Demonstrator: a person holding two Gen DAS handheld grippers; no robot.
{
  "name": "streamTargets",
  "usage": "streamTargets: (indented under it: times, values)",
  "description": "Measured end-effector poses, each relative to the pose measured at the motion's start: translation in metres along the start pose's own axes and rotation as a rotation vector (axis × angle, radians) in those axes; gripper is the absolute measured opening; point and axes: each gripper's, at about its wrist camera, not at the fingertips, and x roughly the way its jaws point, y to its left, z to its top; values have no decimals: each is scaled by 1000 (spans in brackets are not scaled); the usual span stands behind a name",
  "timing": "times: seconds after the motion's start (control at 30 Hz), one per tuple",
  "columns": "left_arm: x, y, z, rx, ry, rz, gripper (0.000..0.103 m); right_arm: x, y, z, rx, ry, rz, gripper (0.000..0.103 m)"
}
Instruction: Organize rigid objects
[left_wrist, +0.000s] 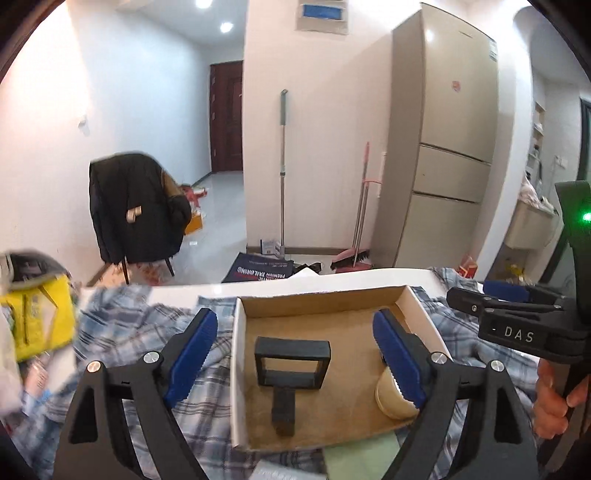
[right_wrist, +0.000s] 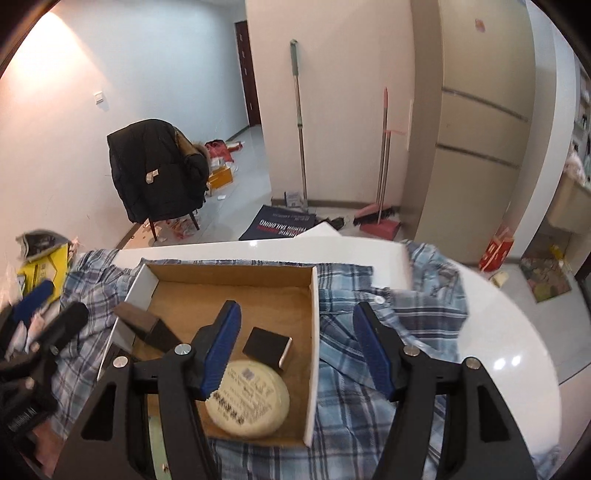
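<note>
Blue-padded fingers of the left gripper stand wide apart with nothing between them, above an open cardboard box on a plaid cloth. Inside lies a black rectangular frame with a stub handle, long axis running toward the camera, handle nearest. Beside it sit a round cream tin and a small black block. Right gripper, jaws apart, holds nothing.

Left claw: black plastic arms, blue ribbed pads, silver round screws at the pivots. Right claw: same build; seen from the left wrist, its side reads "DAS" in white, green light glowing on the black handle.
</note>
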Motion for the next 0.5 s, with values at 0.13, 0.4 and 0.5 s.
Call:
streamTargets:
  times: [0.13,0.4,0.5]
  values:
    - [-50,4,0,13,-105,-18,88,-34,3,-11,-13,-36,12,62]
    - [-145,9,-27,18,-270,-25,103,-109,18,-44,-51,-132,45,62]
    - [-168,9,-40,7,-273,-28,103,-131,25,-57,-64,-155,73,63]
